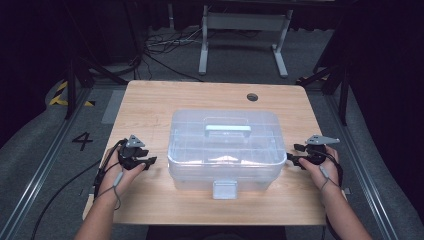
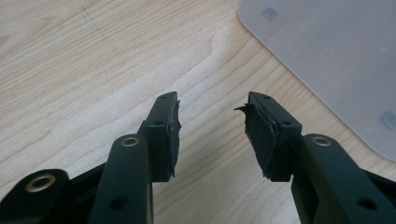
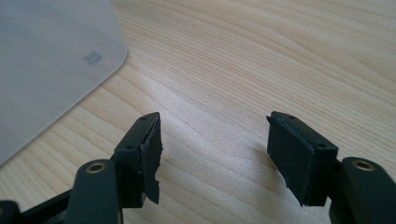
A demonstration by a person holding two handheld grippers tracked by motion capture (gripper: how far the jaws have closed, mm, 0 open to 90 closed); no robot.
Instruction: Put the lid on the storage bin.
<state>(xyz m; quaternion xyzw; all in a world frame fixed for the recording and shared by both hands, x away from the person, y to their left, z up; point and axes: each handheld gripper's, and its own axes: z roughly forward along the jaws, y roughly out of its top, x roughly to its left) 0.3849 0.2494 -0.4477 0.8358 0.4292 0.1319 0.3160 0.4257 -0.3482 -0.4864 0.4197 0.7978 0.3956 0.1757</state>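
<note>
clear box [image 1: 223,150] mid-table | left claw [image 1: 150,162], right claw [image 1: 295,152] flank it, agape

This looks like a lab or recording studio set up for capture work, not a home. A small light wooden counter with rounded corners [image 1: 150,100] stands alone on grey carpeted floor [image 1: 30,150], ringed by dark curtains or walls that leave the surroundings black. A metal rail [image 1: 45,165] runs along the floor beside the counter, with a black numeral 4 [image 1: 82,141] marked on the carpet next to it. Yellow-and-black hazard tape [image 1: 62,95] lies on the floor at the left, loose black cables [image 1: 160,47] trail behind the counter, and the grey metal legs of a stand [image 1: 242,45] rise beyond it.
</note>
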